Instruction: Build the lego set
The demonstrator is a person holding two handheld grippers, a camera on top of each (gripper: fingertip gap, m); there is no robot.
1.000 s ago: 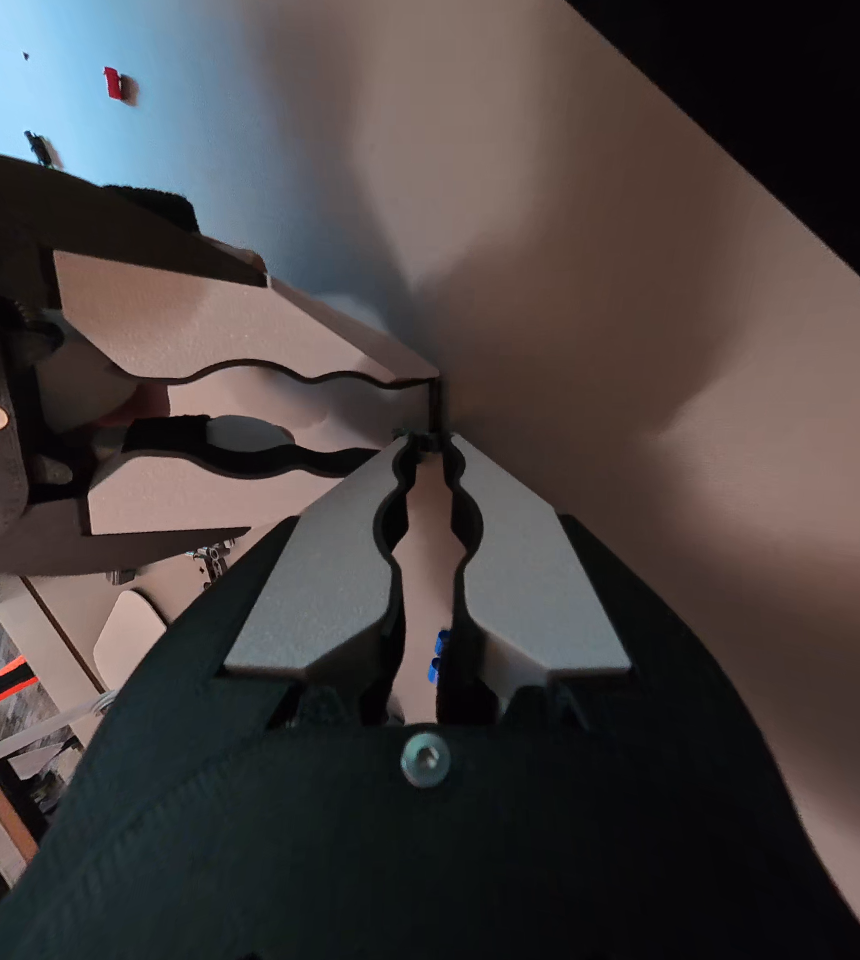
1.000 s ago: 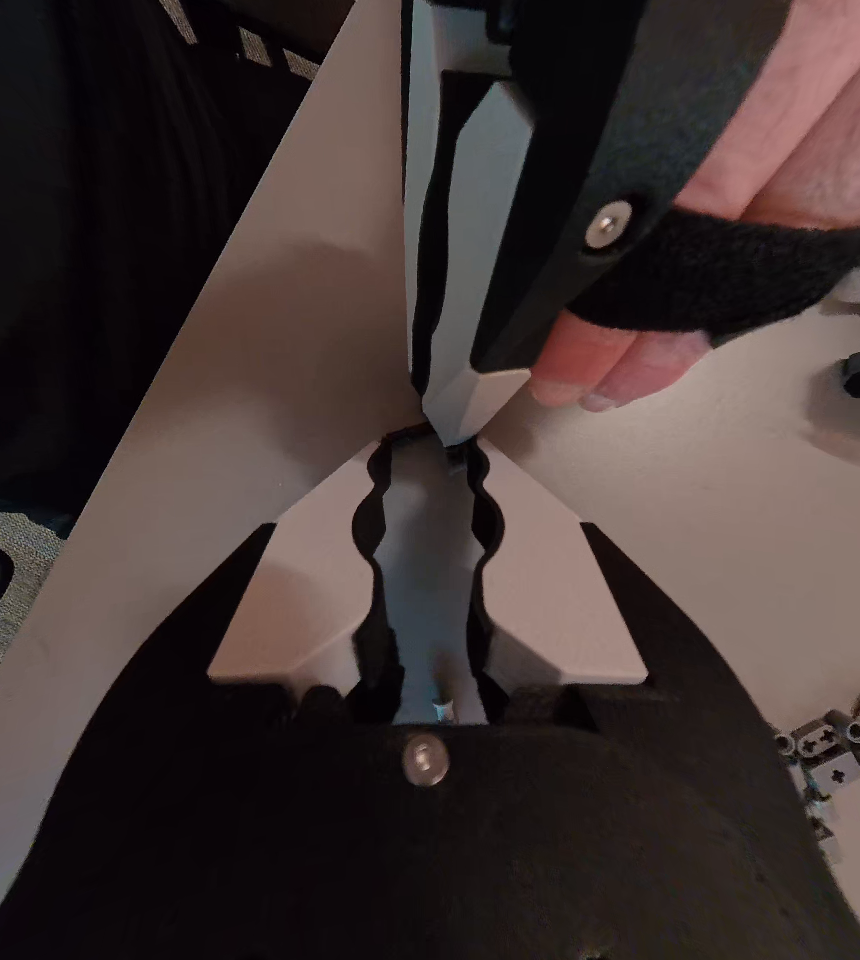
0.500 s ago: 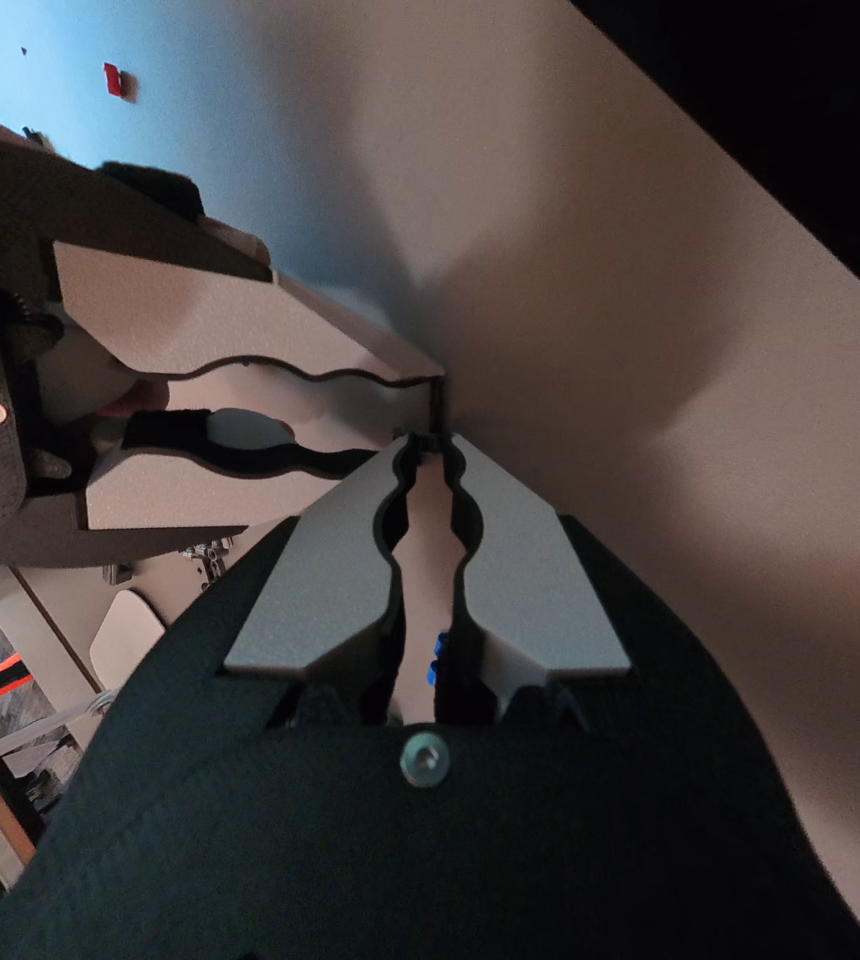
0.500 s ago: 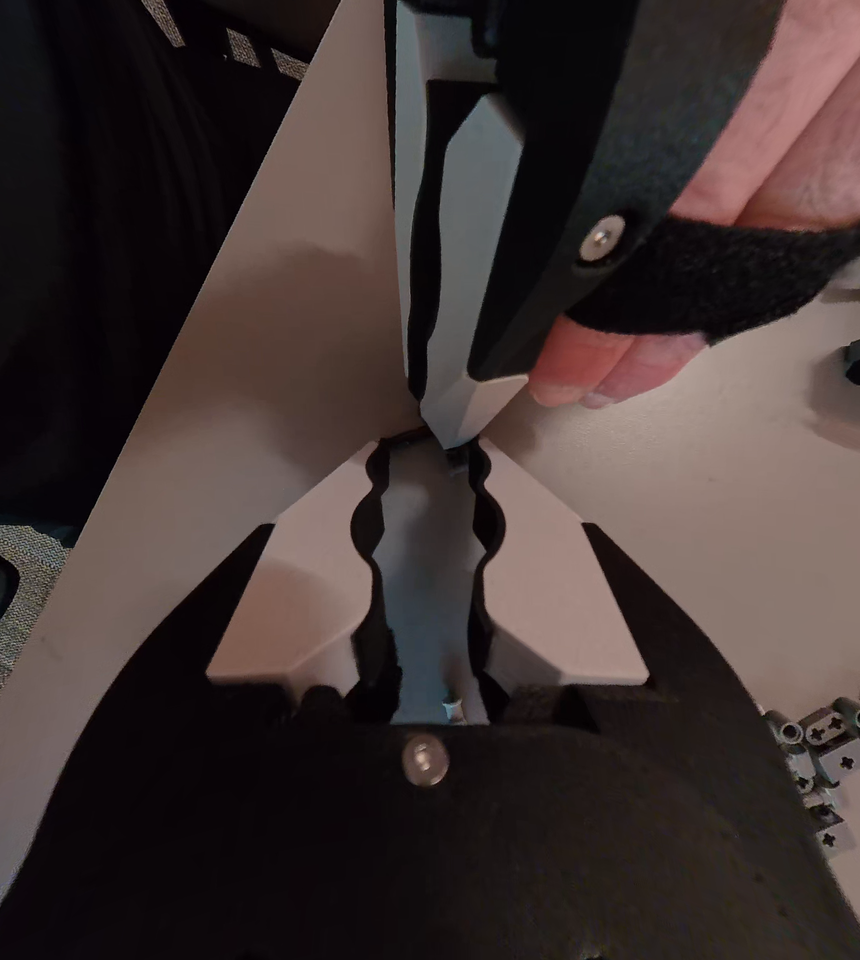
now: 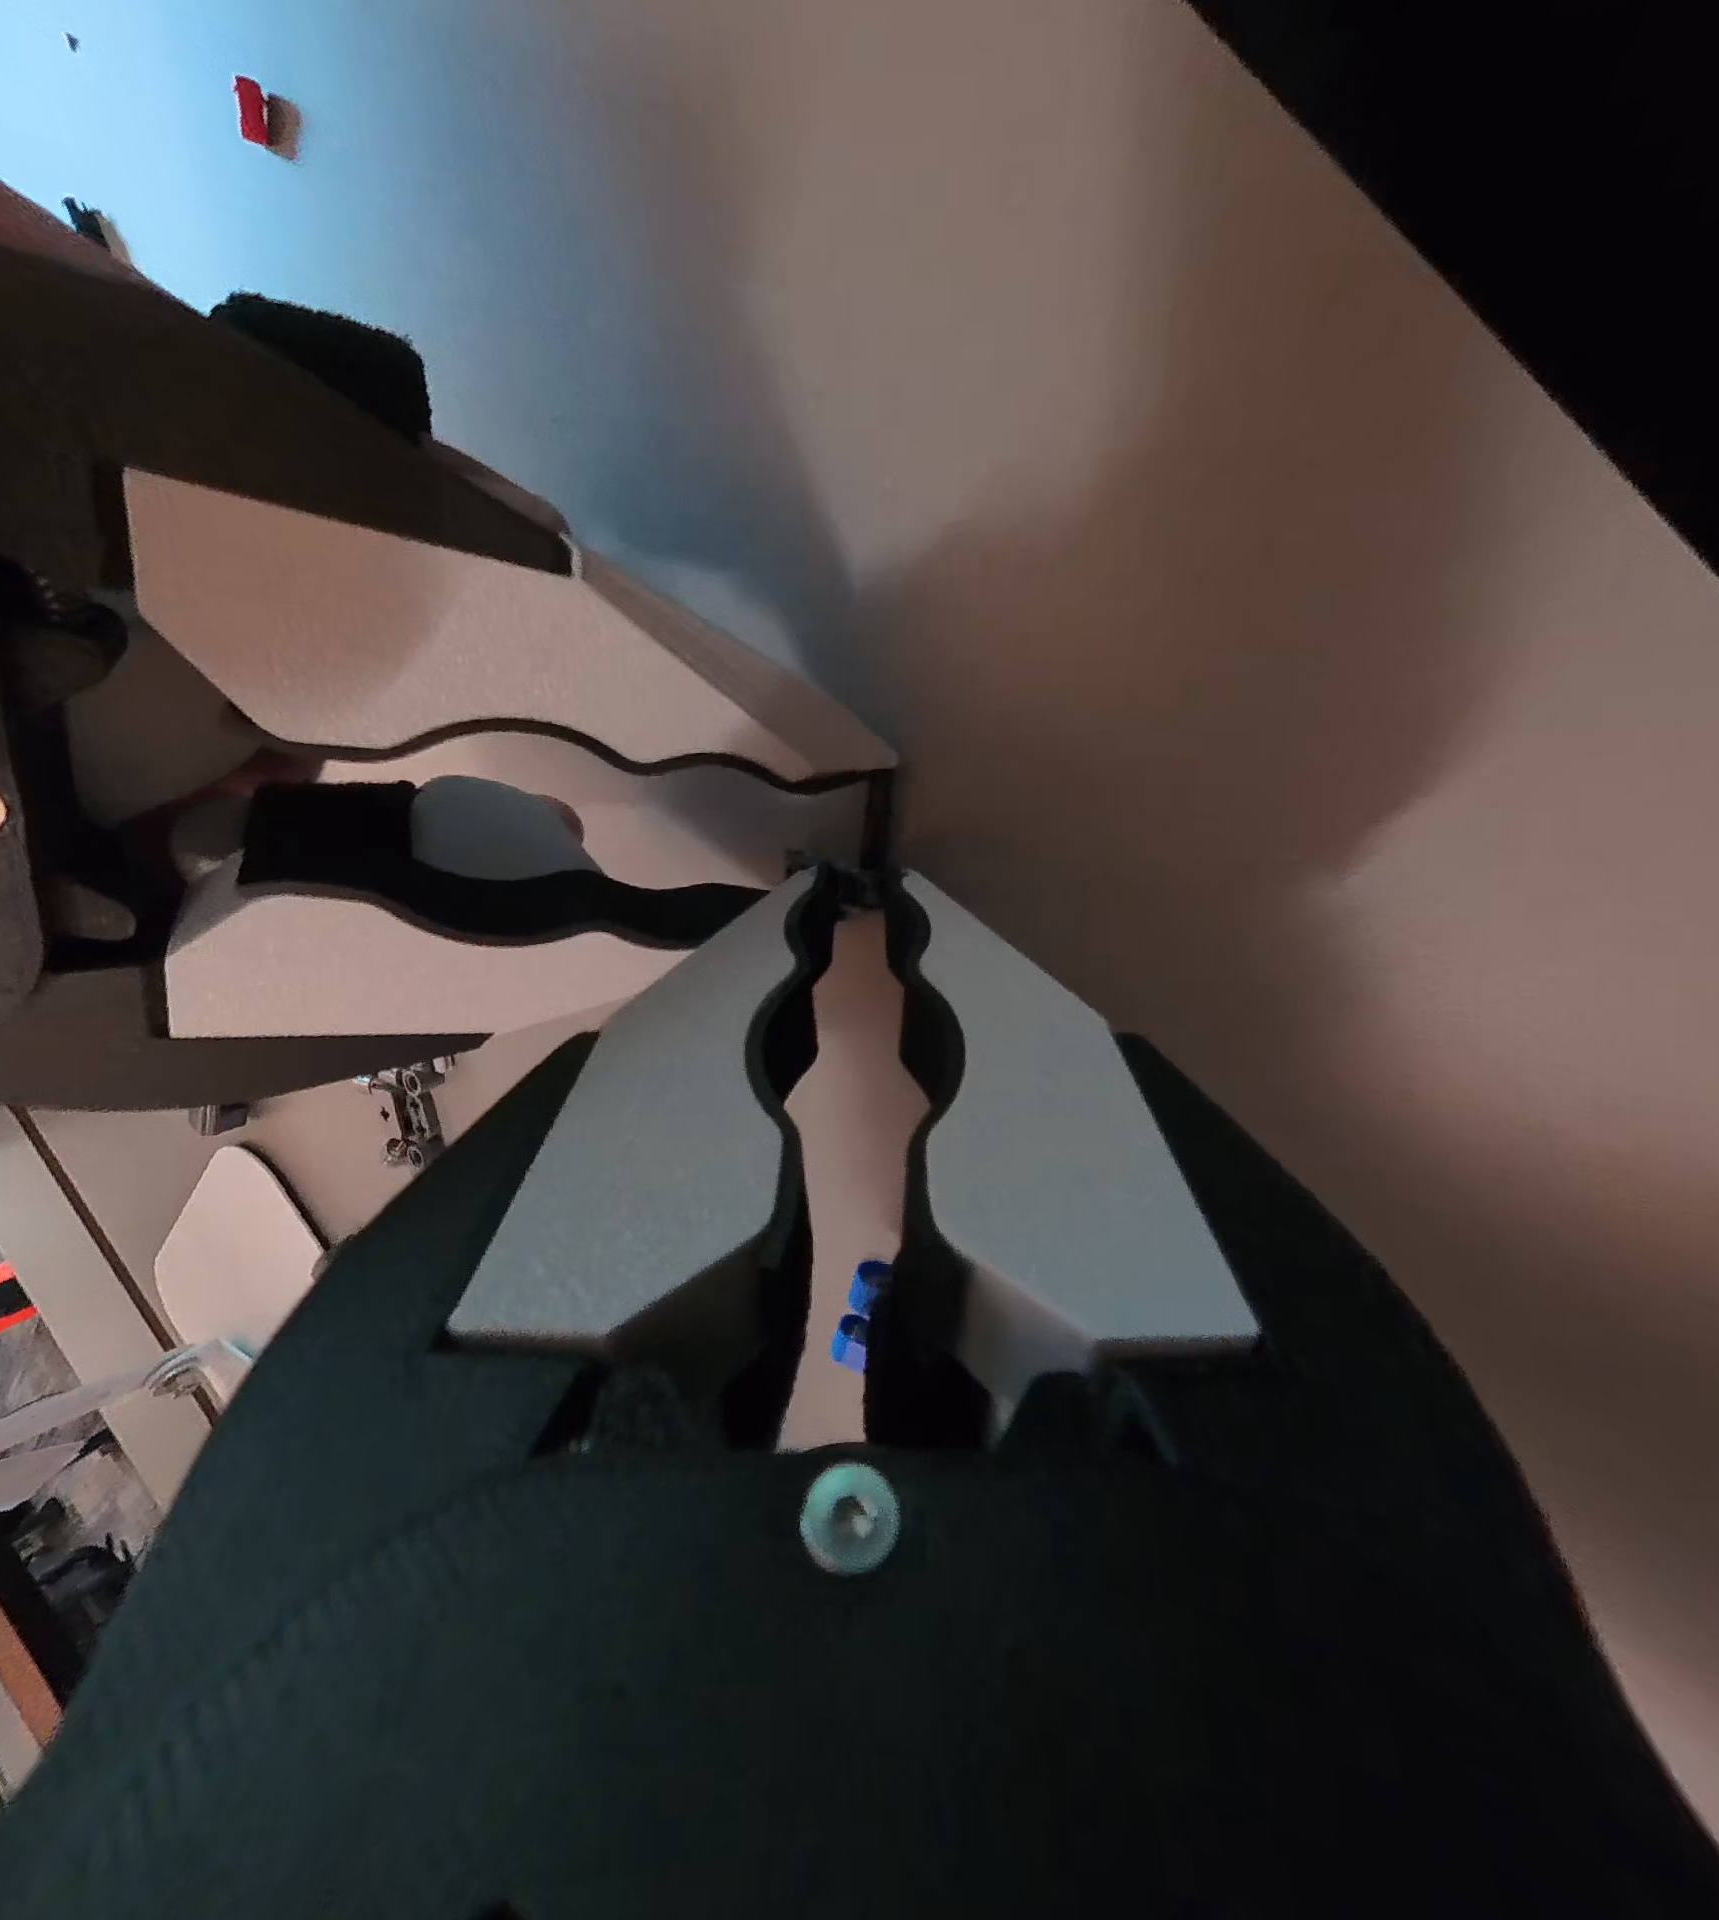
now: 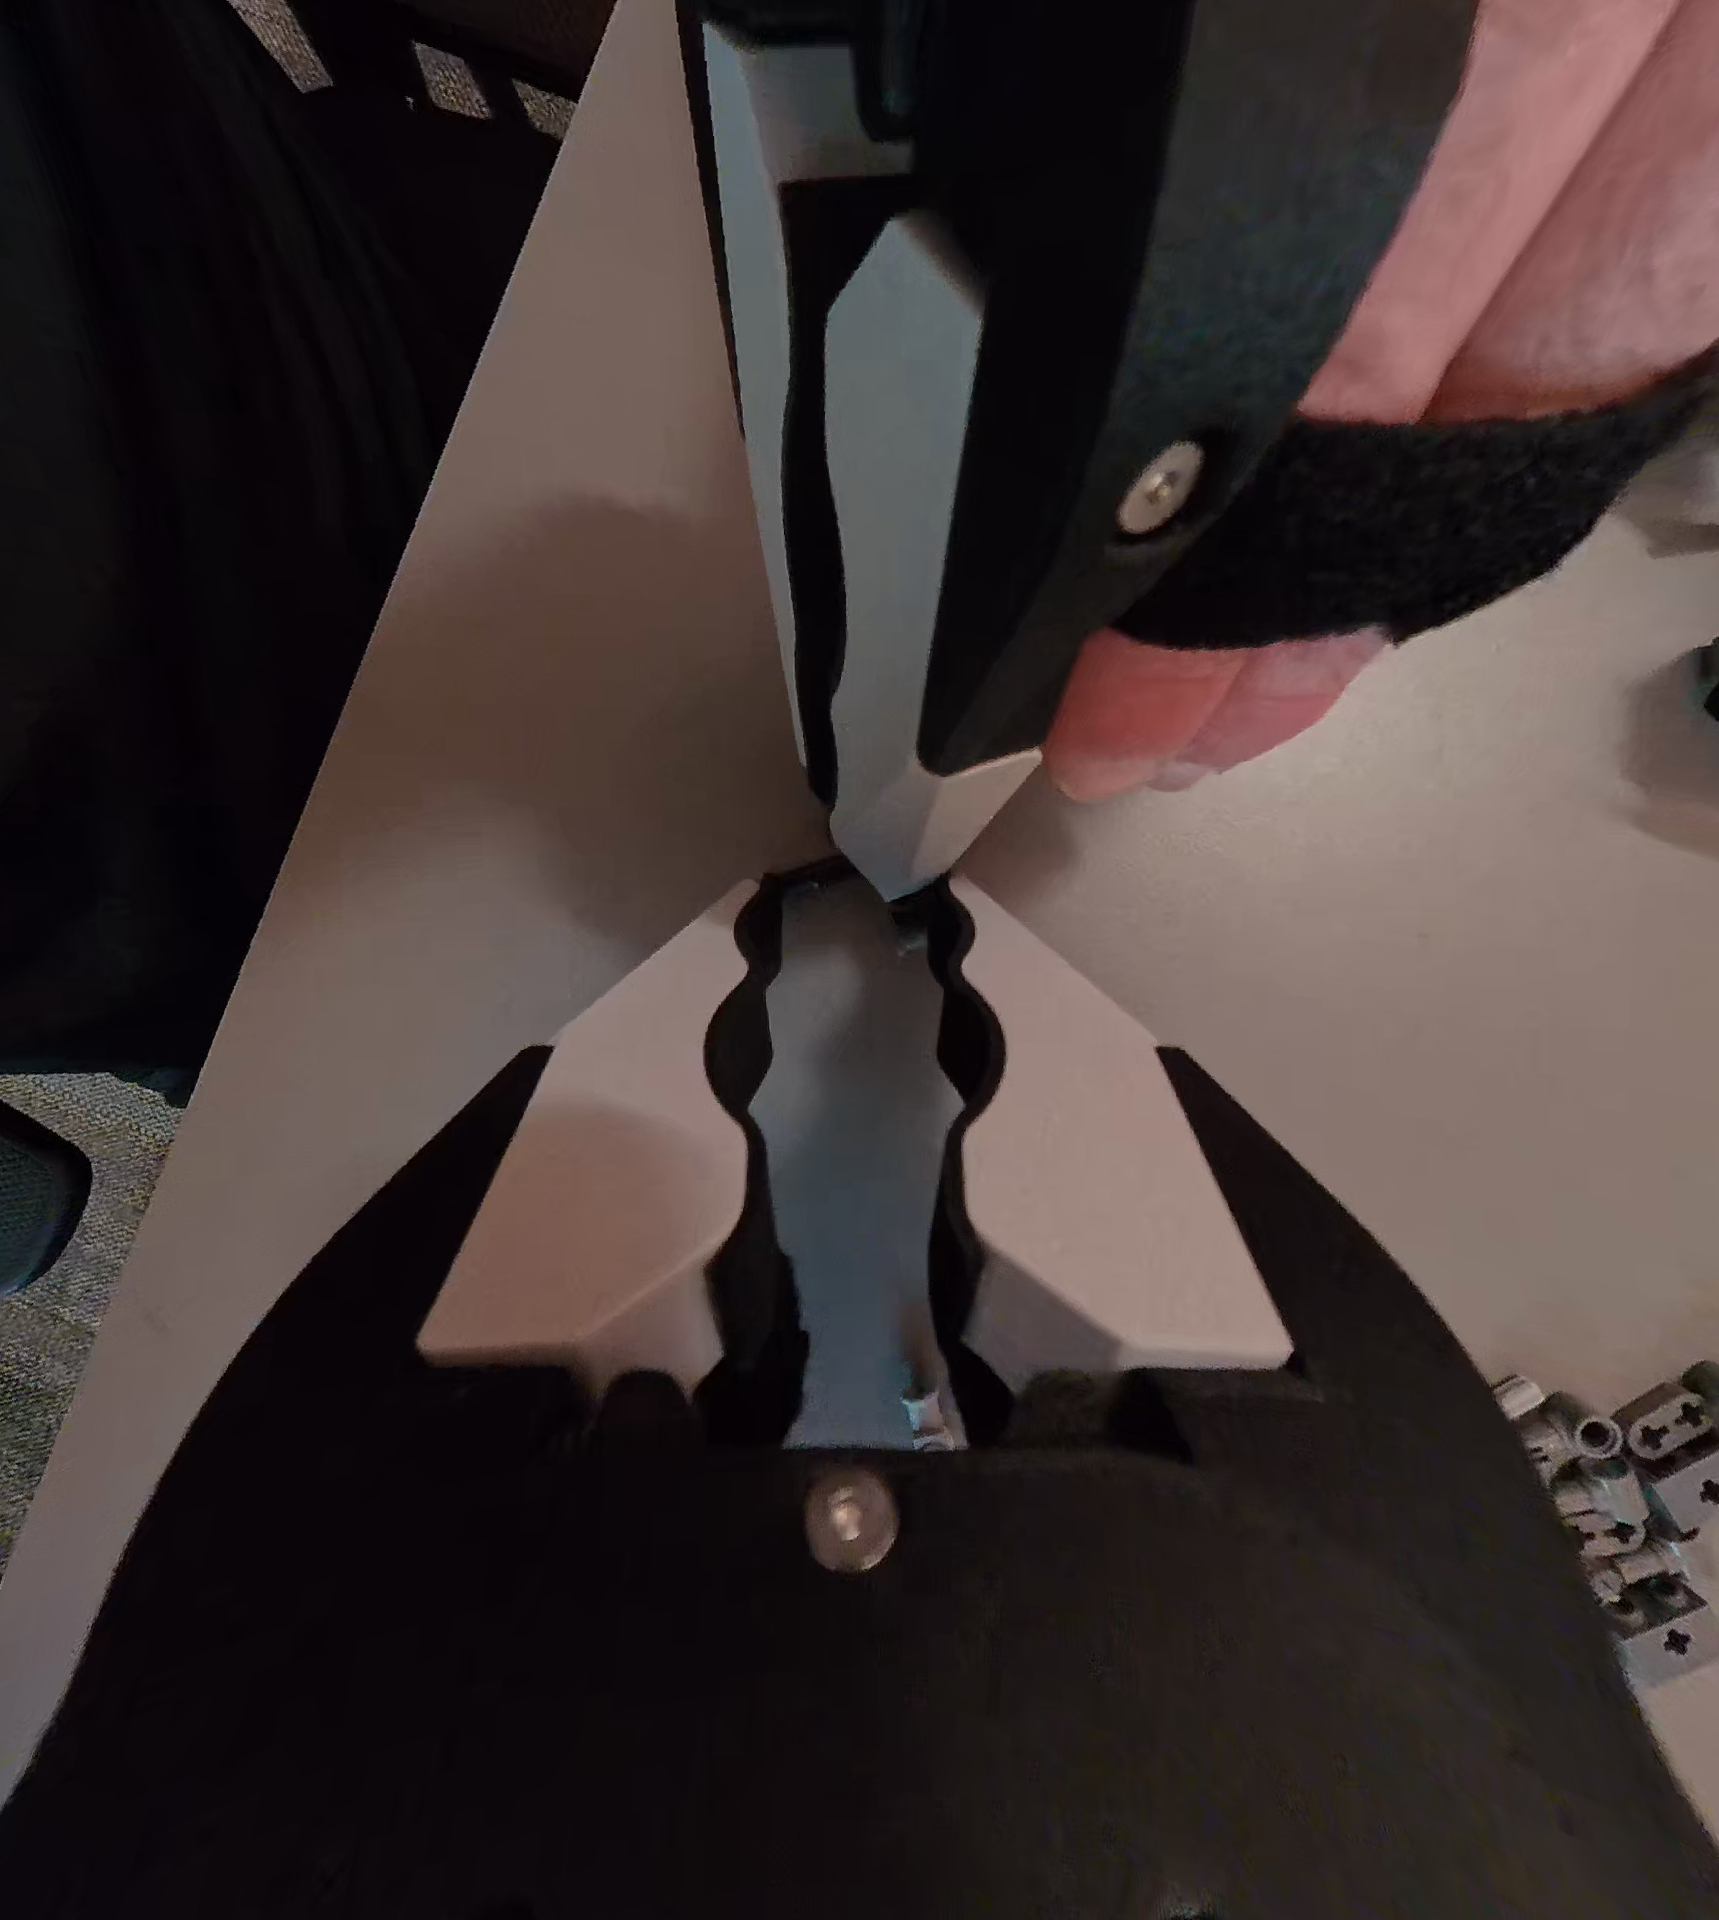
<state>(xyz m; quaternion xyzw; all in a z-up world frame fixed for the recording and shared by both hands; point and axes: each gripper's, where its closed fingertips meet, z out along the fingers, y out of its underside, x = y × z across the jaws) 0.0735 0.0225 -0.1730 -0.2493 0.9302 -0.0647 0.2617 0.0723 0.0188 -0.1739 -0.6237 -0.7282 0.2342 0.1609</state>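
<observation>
Both jaws apparently pinch (tip-to-tip) small dark part [image 5: 860, 891]

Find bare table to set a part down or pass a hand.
Free: table right of the tips, between hand and grey bricks; also the strip left of them, to the table edge. Crowded: where left gripper and right gripper meet tip to tip; the brick pile.

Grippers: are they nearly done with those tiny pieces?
Nothing looks finished yet. In hand: the left gripper pinches a small dark piece right at a thin dark bar in the right gripper. Left over: grey pieces lie loose on the table.
</observation>
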